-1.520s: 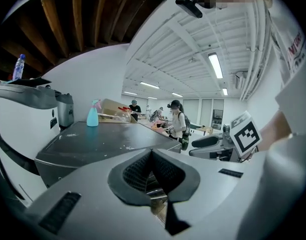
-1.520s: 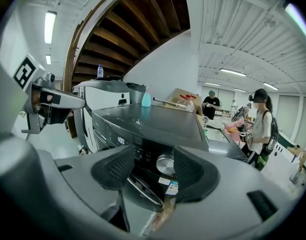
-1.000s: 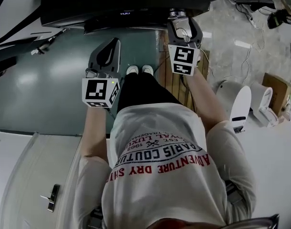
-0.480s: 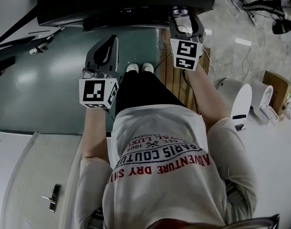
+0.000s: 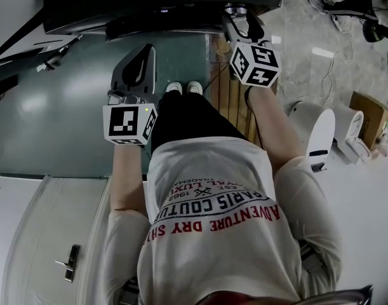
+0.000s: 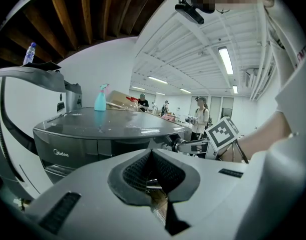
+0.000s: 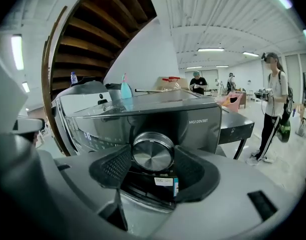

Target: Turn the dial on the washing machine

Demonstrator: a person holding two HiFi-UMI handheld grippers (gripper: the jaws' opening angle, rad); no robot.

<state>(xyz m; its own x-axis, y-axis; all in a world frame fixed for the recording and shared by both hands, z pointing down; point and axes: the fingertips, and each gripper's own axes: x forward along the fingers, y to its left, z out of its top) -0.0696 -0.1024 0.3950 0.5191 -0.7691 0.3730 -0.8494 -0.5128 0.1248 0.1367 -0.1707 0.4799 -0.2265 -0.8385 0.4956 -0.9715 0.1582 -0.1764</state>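
We see a white ceiling (image 6: 193, 44) with strip lights (image 6: 225, 60), a white wall (image 6: 105, 66) and dark wooden beams (image 7: 100, 44) overhead. Teal floor (image 5: 60, 113) at left, grey speckled floor (image 5: 308, 56) at right, wooden slats (image 5: 227, 103) between. Cardboard box (image 5: 365, 116) at far right. People (image 7: 274, 109) stand far back.

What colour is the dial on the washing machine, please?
Silver, brushed-metal dial; clearest in the right gripper view.

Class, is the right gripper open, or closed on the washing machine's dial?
Closed on it: in the right gripper view, the right gripper has one pad against each side of the dial.
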